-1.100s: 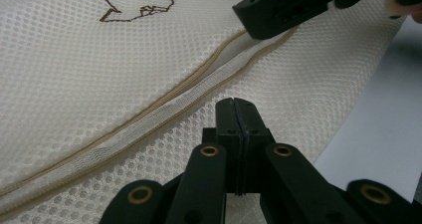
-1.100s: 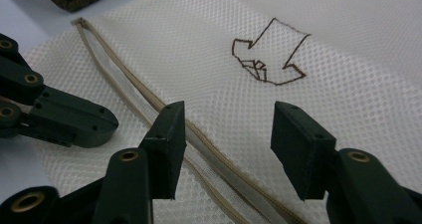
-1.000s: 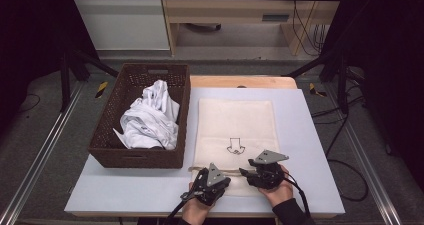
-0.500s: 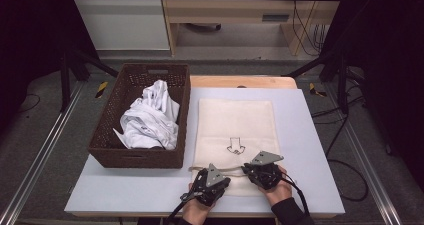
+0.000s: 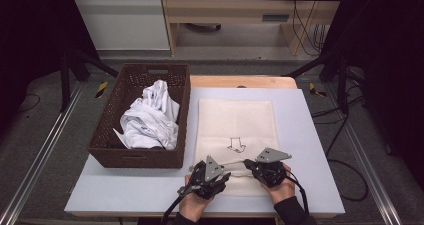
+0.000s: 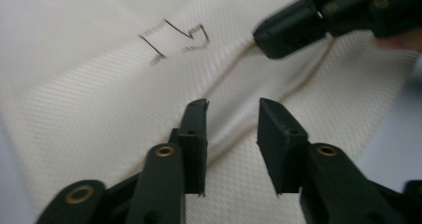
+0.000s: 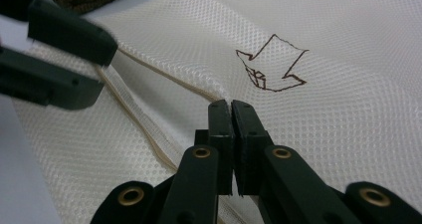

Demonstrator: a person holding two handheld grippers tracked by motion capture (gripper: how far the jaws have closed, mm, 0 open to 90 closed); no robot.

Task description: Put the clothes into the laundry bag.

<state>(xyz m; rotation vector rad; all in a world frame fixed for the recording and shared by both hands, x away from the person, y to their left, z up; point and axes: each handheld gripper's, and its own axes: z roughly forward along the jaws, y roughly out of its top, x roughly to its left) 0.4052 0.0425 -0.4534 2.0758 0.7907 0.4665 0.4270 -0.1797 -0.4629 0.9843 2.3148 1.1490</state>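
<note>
A cream mesh bag [image 5: 235,120] with a drawn arrow [image 7: 271,67] lies flat on the table. My right gripper [image 7: 231,104] is shut on the bag's near hem, and the fabric ridges up at its tips. In the high view it sits at the bag's near edge [image 5: 248,164]. My left gripper [image 6: 231,104] hovers just over the bag with its jaws parted. They have just been opening, and nothing is between them. It is also in the high view [image 5: 222,177] and the right gripper view [image 7: 104,72]. The right gripper [image 6: 263,37] reaches in at the top of the left gripper view.
A brown wicker basket [image 5: 135,157] stands left of the bag with crumpled white cloth [image 5: 150,117] in it. The pale table top [image 5: 310,135] has bare room right of the bag. Beyond the table's far edge is a dark floor with metal rails.
My left gripper has lifted slightly and its jaws have parted. My right gripper has stayed at the bag's near edge, and the hem there now stands up in a ridge.
</note>
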